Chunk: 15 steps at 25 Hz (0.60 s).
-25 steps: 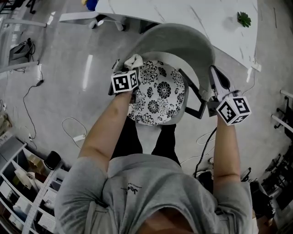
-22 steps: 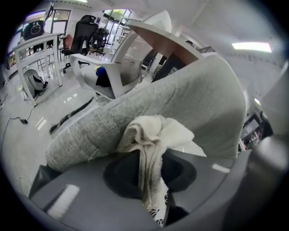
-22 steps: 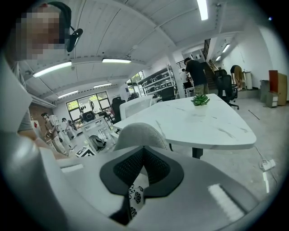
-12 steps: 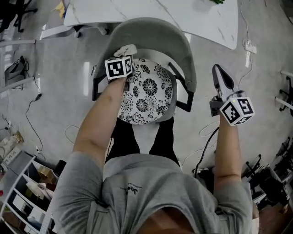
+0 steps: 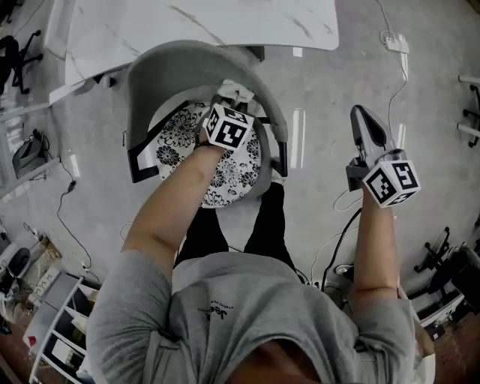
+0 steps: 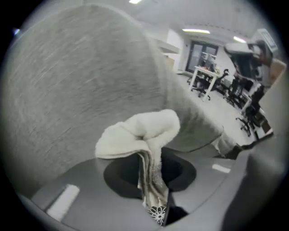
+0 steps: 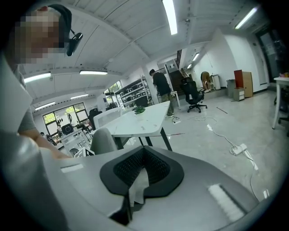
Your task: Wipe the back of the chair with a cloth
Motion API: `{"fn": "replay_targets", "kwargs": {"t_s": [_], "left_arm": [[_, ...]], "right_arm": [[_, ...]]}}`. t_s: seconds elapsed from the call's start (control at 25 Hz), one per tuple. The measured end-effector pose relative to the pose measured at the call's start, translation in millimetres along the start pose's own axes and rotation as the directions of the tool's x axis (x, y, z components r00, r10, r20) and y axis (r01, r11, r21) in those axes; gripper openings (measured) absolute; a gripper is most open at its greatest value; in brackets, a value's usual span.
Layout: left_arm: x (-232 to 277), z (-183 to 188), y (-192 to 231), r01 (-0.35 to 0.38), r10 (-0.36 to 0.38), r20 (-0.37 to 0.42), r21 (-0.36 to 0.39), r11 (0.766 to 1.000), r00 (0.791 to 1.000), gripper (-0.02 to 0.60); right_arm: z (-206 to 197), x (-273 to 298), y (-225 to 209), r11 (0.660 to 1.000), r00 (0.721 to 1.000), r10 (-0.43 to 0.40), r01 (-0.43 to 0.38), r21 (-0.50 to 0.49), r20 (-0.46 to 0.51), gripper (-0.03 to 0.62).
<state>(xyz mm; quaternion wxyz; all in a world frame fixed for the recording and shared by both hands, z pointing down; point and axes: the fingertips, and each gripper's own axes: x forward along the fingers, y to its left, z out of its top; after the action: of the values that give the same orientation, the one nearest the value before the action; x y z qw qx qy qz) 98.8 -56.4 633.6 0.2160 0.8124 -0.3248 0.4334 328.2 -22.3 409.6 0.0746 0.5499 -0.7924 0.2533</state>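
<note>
Here, the left gripper (image 6: pixel 151 179) has its jaws pinched on the cloth (image 6: pixel 143 131). The cloth is off-white and fluffy, bunched into a rounded fold above the jaws, with a flattened strip running down between them. It lies against the inner face of the chair back (image 6: pixel 76 81), a curved shell of grey woven fabric, towards its right end. Below is a black-and-white floral seat cushion (image 5: pixel 177 127). Well to the right, over the floor (image 5: pixel 315 142), the right gripper (image 7: pixel 137 173) has its jaws pressed together, empty. A white marble table (image 5: pixel 210 22) stands on the far side.
</note>
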Motion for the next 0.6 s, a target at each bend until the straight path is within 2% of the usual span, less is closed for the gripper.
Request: {"fn": "replay_targets", "kwargs": {"t_s": [0.12, 0.2, 0.24, 0.32, 0.36, 0.44, 0.52, 0.6], "left_arm": [[5.3, -0.1, -51.0, 0.047, -0.043, -0.022, 0.184, 0.982, 0.999, 0.144], [4.9, -0.9, -69.5, 0.069, -0.065, -0.026, 0.235, 0.97, 0.998, 0.144], [3.0, -1.2, -73.9, 0.085, -0.082, -0.022, 0.226, 0.97, 0.996, 0.144], [-4.1, -2.9, -74.0, 0.124, -0.125, 0.001, 0.123, 0.985, 0.992, 0.144], [-8.5, -5.4, -68.2, 0.137, -0.138, 0.019, 0.041, 0.99, 0.99, 0.144], [-17.6, -17.6, -43.5, 0.126, -0.12, 0.054, -0.126, 0.984, 0.991, 0.144], [-27.9, -42.4, -5.9, 0.075, -0.06, 0.065, -0.272, 0.959, 0.996, 0.144], [-42.6, -72.0, 34.1, 0.022, 0.002, 0.062, -0.396, 0.918, 0.998, 0.144]], "right_arm": [[0.6, -12.9, -13.8, 1.0, 1.0, -0.019, 0.019, 0.009, 0.014, 0.0], [1.1, -17.5, -16.5, 1.0, 1.0, -0.022, 0.022, 0.013, 0.019, 0.0], [0.7, -18.8, -15.6, 1.0, 1.0, -0.021, 0.021, 0.013, 0.018, 0.0], [-1.3, -19.3, -9.6, 1.0, 1.0, -0.017, 0.017, 0.006, 0.009, 0.0], [-2.4, -18.3, -4.8, 1.0, 1.0, -0.014, 0.014, 0.002, 0.002, 0.0], [-3.2, -12.7, 7.5, 1.0, 1.0, -0.003, 0.002, -0.006, -0.01, 0.0], [-2.4, -2.1, 23.1, 1.0, 1.0, 0.018, -0.018, -0.021, -0.024, 0.0], [-1.0, 12.3, 41.3, 0.998, 0.998, 0.042, -0.043, -0.037, -0.037, 0.0]]}}
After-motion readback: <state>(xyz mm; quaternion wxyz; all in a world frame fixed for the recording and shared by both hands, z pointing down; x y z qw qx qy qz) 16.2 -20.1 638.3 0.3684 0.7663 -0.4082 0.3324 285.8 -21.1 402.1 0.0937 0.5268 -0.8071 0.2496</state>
